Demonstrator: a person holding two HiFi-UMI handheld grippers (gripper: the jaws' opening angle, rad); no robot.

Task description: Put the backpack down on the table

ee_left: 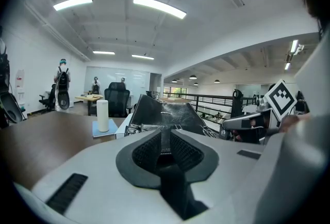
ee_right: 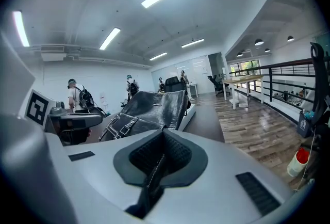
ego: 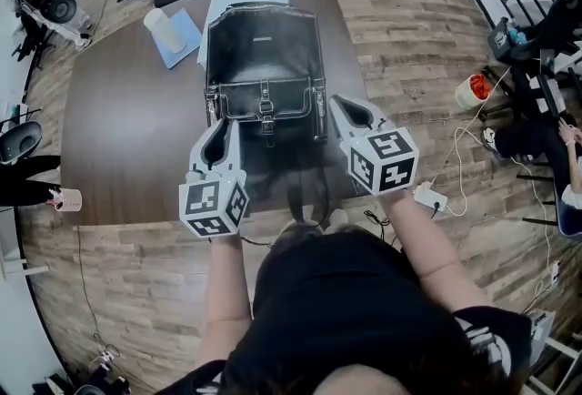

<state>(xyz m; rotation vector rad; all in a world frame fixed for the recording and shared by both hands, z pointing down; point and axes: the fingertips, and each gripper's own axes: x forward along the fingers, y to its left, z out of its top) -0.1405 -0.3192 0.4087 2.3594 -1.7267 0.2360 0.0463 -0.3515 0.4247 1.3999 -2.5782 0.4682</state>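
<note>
Your left gripper (ee_left: pixel 164 146) and right gripper (ee_right: pixel 161 156) have fingers clamped on the bag's (ego: pixel 264 56) thin straps (ee_right: pixel 148 187); an uneven pull could slip one and topple it off the worktop (ego: pixel 127 129) edge.

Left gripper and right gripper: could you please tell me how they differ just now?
The left gripper pinches a plain black strap at the backpack's left side; the right gripper pinches a pale-stitched strap at its right. In the head view the left one sits lower. Both are shut on straps.
</note>
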